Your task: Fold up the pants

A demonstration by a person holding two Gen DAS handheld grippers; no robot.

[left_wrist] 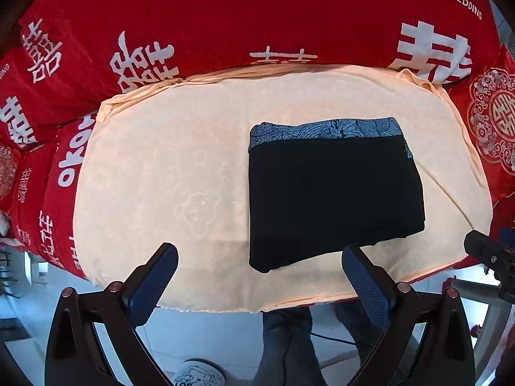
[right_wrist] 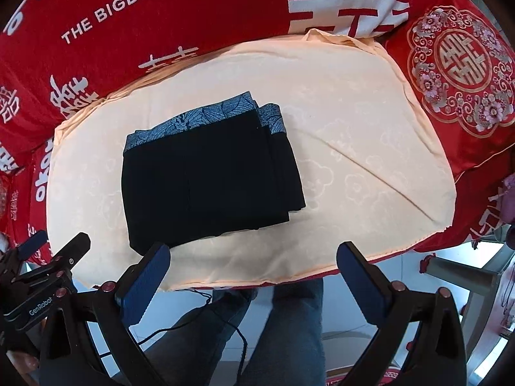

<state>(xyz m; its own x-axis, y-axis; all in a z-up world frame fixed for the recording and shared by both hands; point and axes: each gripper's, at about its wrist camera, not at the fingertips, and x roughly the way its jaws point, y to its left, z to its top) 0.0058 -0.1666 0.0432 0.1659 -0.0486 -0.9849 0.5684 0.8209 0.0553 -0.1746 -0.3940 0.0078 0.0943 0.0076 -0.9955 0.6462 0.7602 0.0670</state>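
The pants (left_wrist: 334, 193) lie folded into a compact rectangle on the cushion (left_wrist: 161, 160); folding looks finished. Both the left gripper (left_wrist: 257, 276) and right gripper (right_wrist: 254, 273) hang back from the cushion's near edge, jaws wide and empty.

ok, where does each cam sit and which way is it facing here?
Left wrist: sits on the left claw, looking forward and down over the cushion's near edge at the folded pants; both blue pads open, the person's legs below, right claw at the right edge.
Right wrist: sits on the right claw, same direction from further right, pants left of centre; pads open, legs below, left claw at left.
Shared: pants, peach cushion, red bedding.
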